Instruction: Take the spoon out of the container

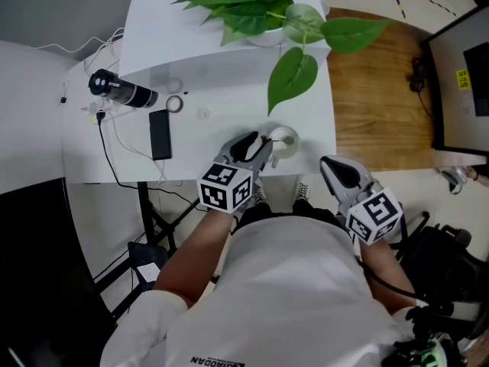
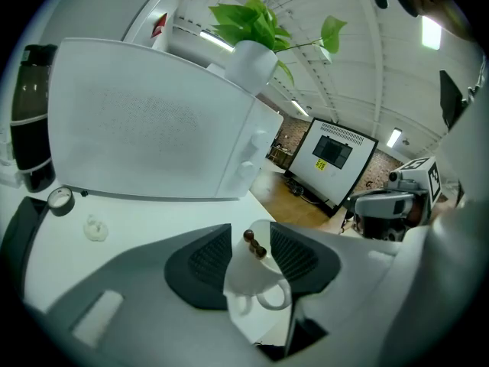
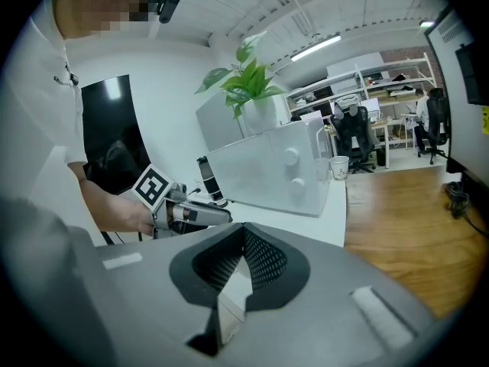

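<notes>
A white cup [image 1: 286, 139] stands on the white table [image 1: 214, 128] near its front edge. In the left gripper view the cup [image 2: 248, 275] has its handle turned toward the camera, and a spoon handle with brown beads [image 2: 254, 243] sticks out of its rim. My left gripper [image 1: 256, 147] [image 2: 250, 234] is open, one jaw on each side of the cup. My right gripper [image 1: 337, 167] [image 3: 244, 232] hangs off the table's front right corner with its jaw tips together and nothing between them.
A white box with knobs [image 1: 221, 29] stands at the back of the table, with a potted plant [image 1: 263, 6] on it. A black phone [image 1: 160, 134], a black bottle [image 1: 122, 90], a tape roll [image 1: 174, 104] and cables lie to the left. Wooden floor [image 1: 382, 90] is to the right.
</notes>
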`<state>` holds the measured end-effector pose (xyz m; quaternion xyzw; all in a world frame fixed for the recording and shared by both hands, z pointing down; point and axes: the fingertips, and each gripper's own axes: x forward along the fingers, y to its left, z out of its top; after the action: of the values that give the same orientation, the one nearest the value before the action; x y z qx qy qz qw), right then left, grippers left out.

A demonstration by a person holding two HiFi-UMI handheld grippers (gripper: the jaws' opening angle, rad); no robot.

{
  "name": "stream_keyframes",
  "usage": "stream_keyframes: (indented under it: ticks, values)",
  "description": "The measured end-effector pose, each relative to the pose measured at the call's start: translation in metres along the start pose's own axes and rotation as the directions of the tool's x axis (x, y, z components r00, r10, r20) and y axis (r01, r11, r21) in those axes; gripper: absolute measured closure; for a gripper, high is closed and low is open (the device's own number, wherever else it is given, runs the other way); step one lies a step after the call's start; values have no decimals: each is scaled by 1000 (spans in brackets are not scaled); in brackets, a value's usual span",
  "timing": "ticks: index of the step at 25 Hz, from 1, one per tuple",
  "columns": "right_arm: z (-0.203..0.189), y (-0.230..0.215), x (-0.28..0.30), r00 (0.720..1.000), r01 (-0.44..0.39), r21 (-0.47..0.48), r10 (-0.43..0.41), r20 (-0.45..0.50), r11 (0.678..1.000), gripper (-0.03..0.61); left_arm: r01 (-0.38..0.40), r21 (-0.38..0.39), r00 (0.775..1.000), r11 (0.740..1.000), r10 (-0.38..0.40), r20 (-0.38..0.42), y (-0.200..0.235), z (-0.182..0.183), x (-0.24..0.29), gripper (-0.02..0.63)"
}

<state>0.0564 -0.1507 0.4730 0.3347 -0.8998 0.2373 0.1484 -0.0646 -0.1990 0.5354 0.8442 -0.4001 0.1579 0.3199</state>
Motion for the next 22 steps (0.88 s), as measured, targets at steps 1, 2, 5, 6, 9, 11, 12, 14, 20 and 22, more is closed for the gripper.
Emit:
stream_keyframes:
  ticks: [1,2,5,6,9,11,12,14,20,22]
  values:
    - [0,-1,0,1000,0,0,0,-1,1000,571,1,2,1000,1000,-1,-5,0,-1,2,449]
    - [0,-2,1,1000,1,1,-1,-1,1000,571,3,4,1000,1000,-3,-10,0,-1,3,449]
    - [1,-5,1,1000,5,4,-5,0,1000,571,8,10,1000,1000,-7,-24,0,-3,7,449]
    - [0,-5,1,1000,6,5,-6,-1,1000,571,10,11,1000,1000,-10,-28,0,-4,8,451]
    - [0,-6,1,1000,6,4,-6,-4,1000,571,16,10,999,1000,-16,-40,-2,-6,9,457]
    - [-1,-5,2,1000,3,1,-3,-7,1000,571,18,9,999,1000,-18,-42,-3,-7,9,481]
    - [-2,-5,2,1000,3,-1,-3,-7,1000,571,20,9,999,1000,-20,-42,-4,-7,9,491]
    - [-2,-4,1,1000,4,-3,-4,-5,1000,571,22,13,999,1000,-22,-45,-5,-8,10,503]
    - [-2,-4,-1,1000,11,-7,-11,-2,1000,571,17,34,999,999,-15,-50,-6,-9,10,518]
    - [-2,-4,-3,1000,15,-8,-15,0,1000,572,14,45,999,999,-12,-53,-7,-9,9,521]
